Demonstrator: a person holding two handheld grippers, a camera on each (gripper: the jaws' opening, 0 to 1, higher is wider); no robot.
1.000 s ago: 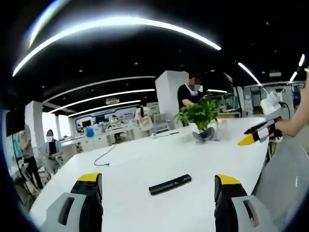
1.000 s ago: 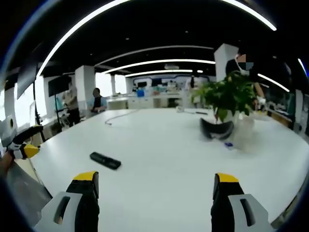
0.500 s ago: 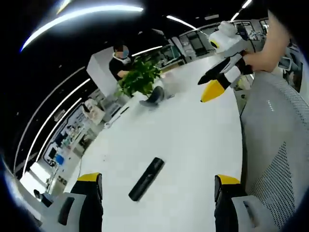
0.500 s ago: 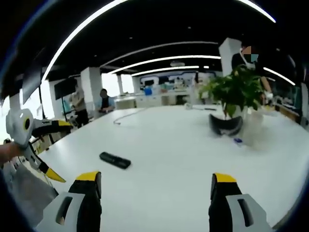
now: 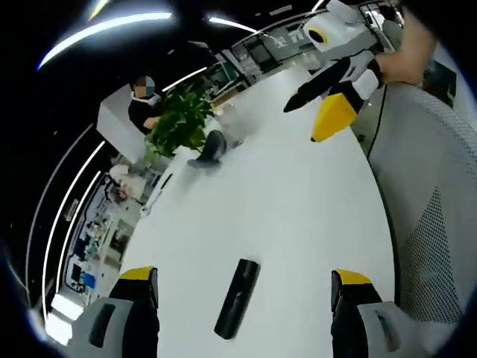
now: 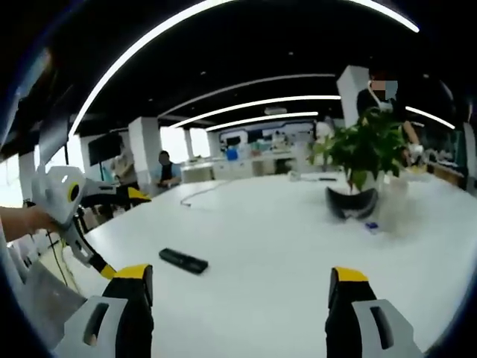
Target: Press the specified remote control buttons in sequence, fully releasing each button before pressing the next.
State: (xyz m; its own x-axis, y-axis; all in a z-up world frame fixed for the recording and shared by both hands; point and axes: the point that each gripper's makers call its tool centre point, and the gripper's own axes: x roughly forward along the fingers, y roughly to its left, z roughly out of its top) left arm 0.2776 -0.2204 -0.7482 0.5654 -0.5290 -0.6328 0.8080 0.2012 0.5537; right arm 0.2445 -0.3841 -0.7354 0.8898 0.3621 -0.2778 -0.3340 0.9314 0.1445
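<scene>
A black remote lies flat on the white table, close in front of my left gripper, whose jaws stand wide apart with nothing held. In the right gripper view the remote sits left of centre, beyond my right gripper, also open and holding nothing. The left gripper comes in from the left in that view, above the table edge, held by a hand. The right gripper hangs open over the far table edge in the left gripper view.
A potted plant with a dark object at its base stands far across the table. A cable lies near the back. A grey mesh chair stands by the table edge. People work at desks in the background.
The left view has rolled and dipped toward the table, so the remote now lies closer between its jaws. The left gripper has come further into the right gripper view. The remote itself stays put.
</scene>
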